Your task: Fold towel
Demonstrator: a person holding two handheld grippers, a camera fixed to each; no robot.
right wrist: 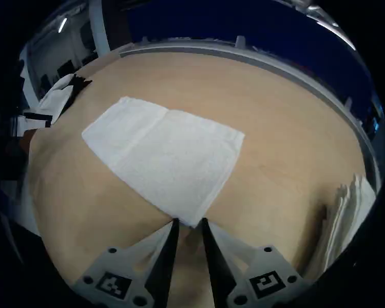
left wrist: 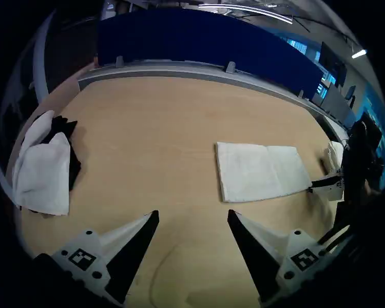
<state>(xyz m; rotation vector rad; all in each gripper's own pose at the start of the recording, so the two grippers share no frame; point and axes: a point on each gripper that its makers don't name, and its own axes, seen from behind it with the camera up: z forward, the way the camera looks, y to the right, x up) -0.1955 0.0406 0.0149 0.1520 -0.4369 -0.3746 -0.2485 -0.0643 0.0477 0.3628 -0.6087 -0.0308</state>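
Note:
A white towel (left wrist: 262, 172) lies flat on the wooden table (left wrist: 151, 128), folded, with a crease line across it. In the right gripper view the towel (right wrist: 167, 154) stretches away from my right gripper (right wrist: 189, 223), whose fingers are drawn close together on the towel's near corner. The left gripper view shows that right gripper (left wrist: 323, 184) low at the towel's right corner, held by a person in dark clothes. My left gripper (left wrist: 192, 218) hangs open above bare table, well short of the towel's left edge, holding nothing.
A heap of white and black cloths (left wrist: 43, 164) lies at the table's left edge, also seen far off as the heap (right wrist: 59, 97). A stack of folded white towels (right wrist: 346, 215) sits at the right edge. A blue partition (left wrist: 203, 41) runs behind the table.

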